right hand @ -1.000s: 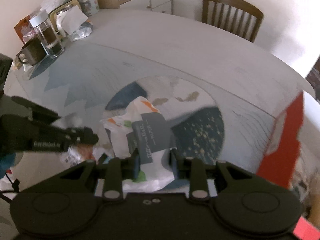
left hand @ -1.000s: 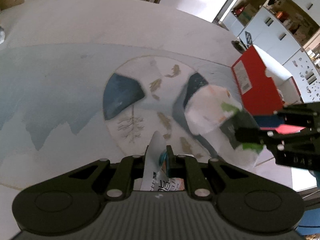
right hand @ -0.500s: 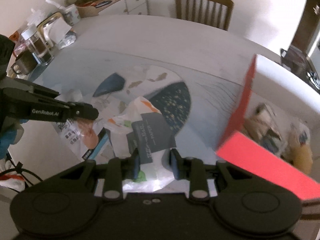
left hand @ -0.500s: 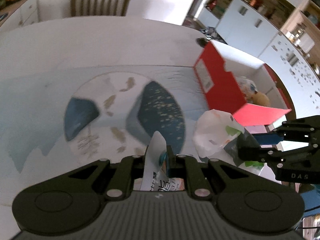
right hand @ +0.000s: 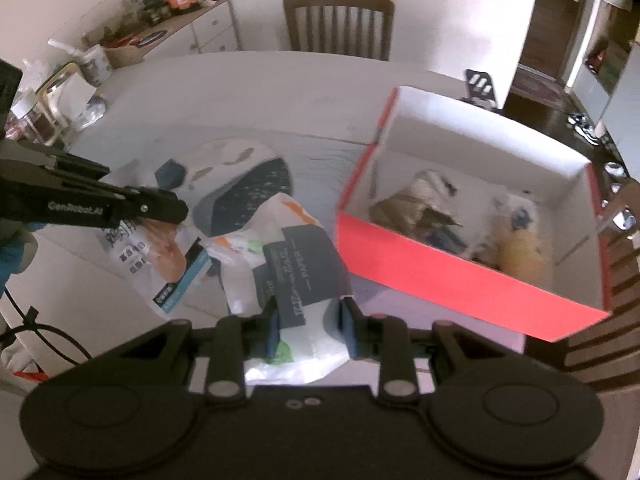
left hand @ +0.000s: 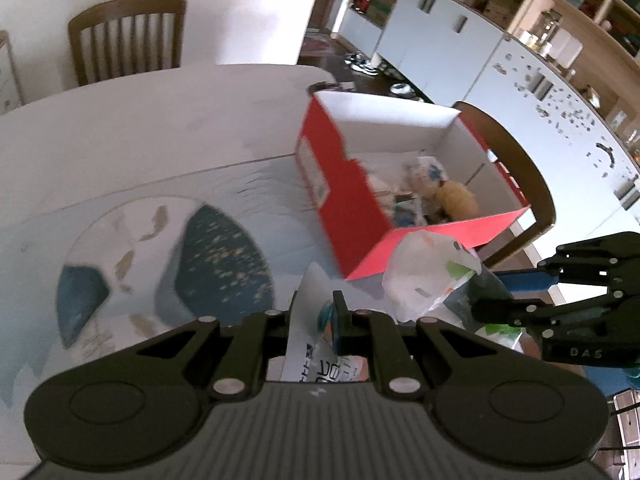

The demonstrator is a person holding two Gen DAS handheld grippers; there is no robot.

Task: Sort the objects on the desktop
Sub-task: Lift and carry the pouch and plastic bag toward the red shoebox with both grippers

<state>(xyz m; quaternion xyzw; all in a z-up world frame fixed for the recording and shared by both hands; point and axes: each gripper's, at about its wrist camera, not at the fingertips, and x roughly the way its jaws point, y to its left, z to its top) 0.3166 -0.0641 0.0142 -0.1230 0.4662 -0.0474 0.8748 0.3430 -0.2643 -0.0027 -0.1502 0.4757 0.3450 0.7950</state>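
Note:
My left gripper [left hand: 320, 312] is shut on a flat white snack packet [left hand: 310, 344] with printed text; it also shows in the right wrist view [right hand: 160, 256], held above the table's near edge. My right gripper [right hand: 308, 320] is shut on a white tissue pack [right hand: 296, 264] with a dark label; it also shows in the left wrist view [left hand: 424, 276]. Both are held just in front of the open red box [right hand: 460, 272], which also shows in the left wrist view [left hand: 344, 200]. Several items lie inside the box.
A blue and white patterned mat [left hand: 168, 240] covers the white table [right hand: 260, 84]. Wooden chairs [right hand: 340, 20] stand at the far side and beside the box. Jars and a rack [right hand: 48, 104] stand at the table's left end.
Both grippers have swung to the right with their packs still held. The red box now shows its open top and contents close ahead.

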